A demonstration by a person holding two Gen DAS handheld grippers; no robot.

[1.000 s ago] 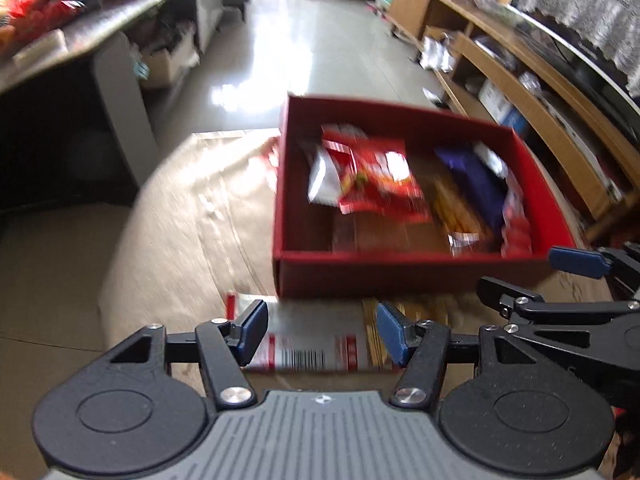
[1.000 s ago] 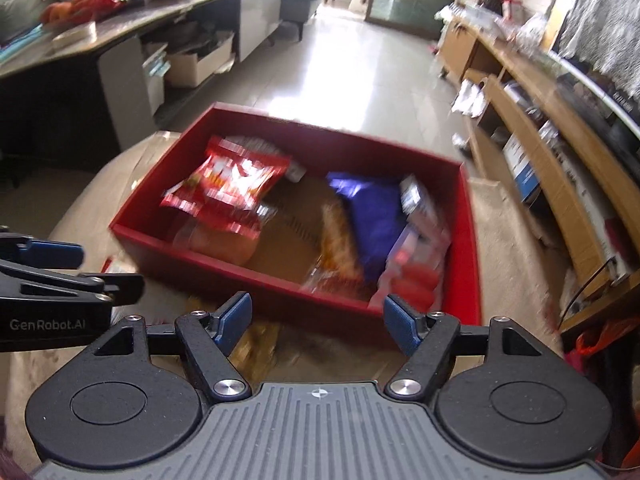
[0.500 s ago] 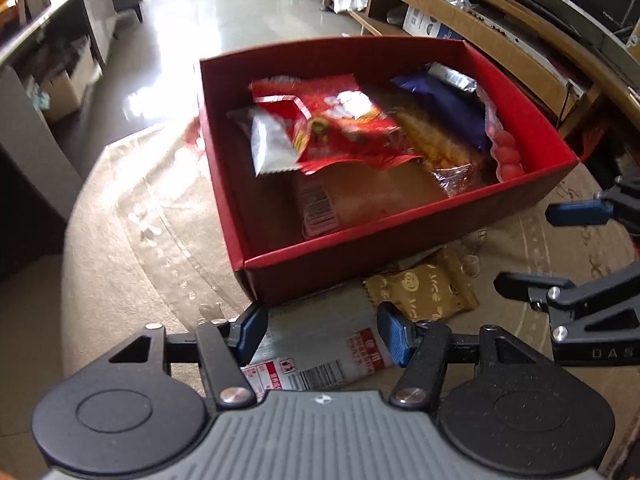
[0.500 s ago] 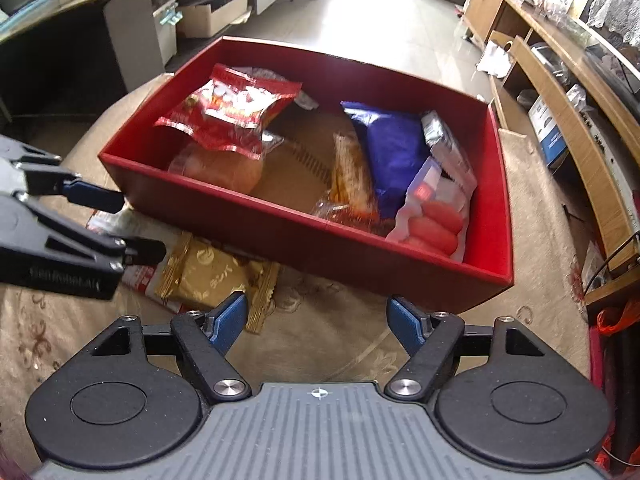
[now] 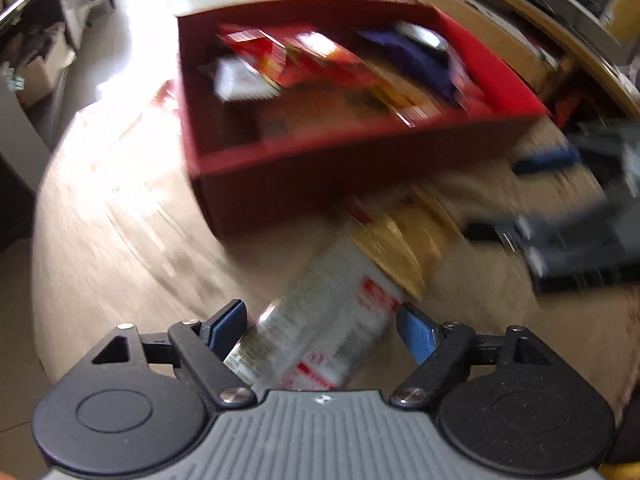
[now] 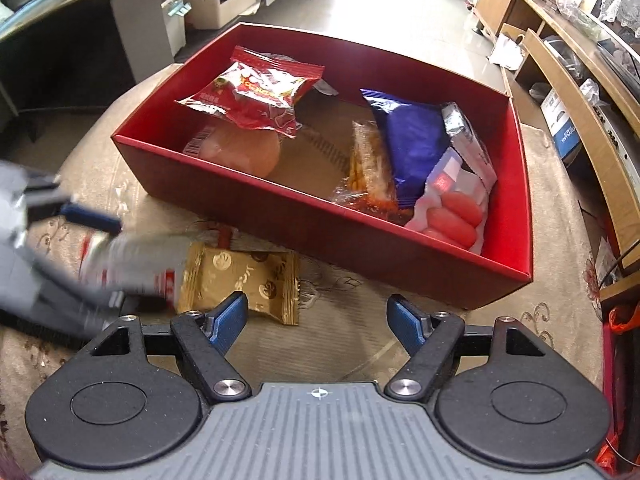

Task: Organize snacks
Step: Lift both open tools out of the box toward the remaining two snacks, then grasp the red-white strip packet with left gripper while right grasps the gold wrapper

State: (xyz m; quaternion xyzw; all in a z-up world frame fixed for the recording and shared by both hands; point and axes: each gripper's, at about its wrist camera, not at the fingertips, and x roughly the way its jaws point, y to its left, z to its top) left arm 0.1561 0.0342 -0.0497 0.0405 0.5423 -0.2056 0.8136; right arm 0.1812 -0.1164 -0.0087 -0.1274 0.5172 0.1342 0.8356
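Observation:
A red box (image 6: 304,200) on the cloth-covered table holds a red packet (image 6: 256,92), a wrapped bun (image 6: 240,152), a blue packet (image 6: 412,136), orange sticks (image 6: 370,164) and pink sausages (image 6: 452,208). In front of it lie a silver packet (image 5: 332,280) and a gold packet (image 6: 240,276), overlapping. My left gripper (image 5: 320,316) hangs low over the silver packet. Its jaws are opening, with the packet's near end between them and the pads not pressing on it. The left wrist view is blurred. My right gripper (image 6: 316,312) stands open and empty, just right of the gold packet.
The round table wears a beige embroidered cloth (image 6: 360,340); its edge curves close on the left and right. Wooden shelving (image 6: 580,92) runs along the right. A desk (image 6: 120,12) with cartons under it stands at the left, with tiled floor beyond.
My left gripper has sunk toward the silver packet, rolled, and spread its jaws wider. The right gripper has tipped down a little, bringing both loose packets into its view.

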